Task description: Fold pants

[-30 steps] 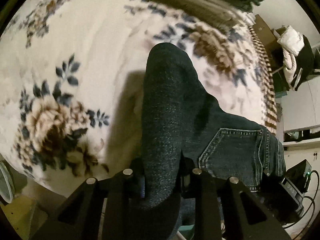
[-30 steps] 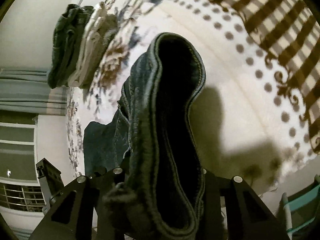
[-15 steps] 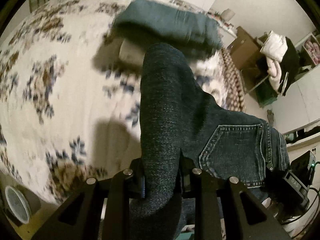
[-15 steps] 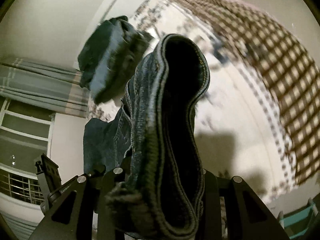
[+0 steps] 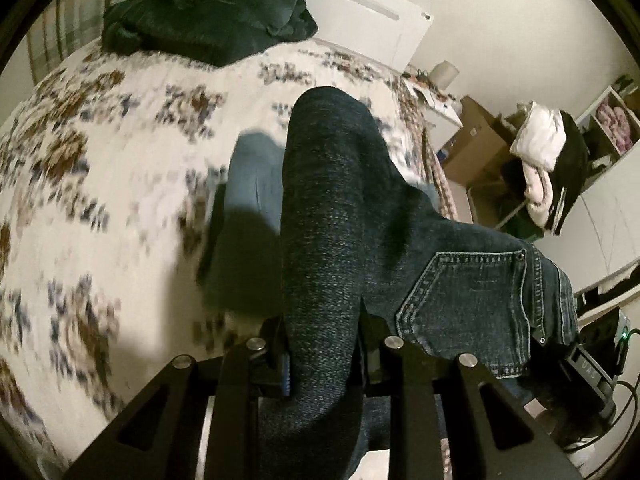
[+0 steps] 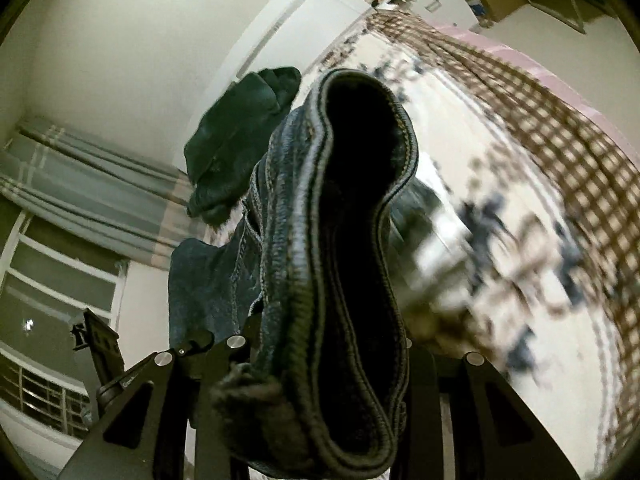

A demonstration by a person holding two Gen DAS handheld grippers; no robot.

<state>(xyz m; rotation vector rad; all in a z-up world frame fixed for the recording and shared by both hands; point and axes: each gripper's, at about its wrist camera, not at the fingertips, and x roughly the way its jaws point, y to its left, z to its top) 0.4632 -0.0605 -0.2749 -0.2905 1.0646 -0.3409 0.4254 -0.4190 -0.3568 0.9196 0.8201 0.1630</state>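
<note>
A: Both jaws are clamped on the dark blue denim pants (image 5: 332,208): the left black two-finger gripper (image 5: 322,354) pinches a thick fold beside the stitched back pocket (image 5: 468,304).

B: And the right black two-finger gripper (image 6: 320,354)?

A: It grips the seamed waistband edge (image 6: 344,264), which loops upward. The pants hang above the white floral bedspread (image 5: 100,200).

B: Background?

A: A dark green folded garment pile (image 5: 208,8) lies at the bed's far end.

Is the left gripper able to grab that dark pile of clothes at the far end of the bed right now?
Probably not. The left gripper is shut on the jeans, and the dark pile lies far across the bed.
</note>
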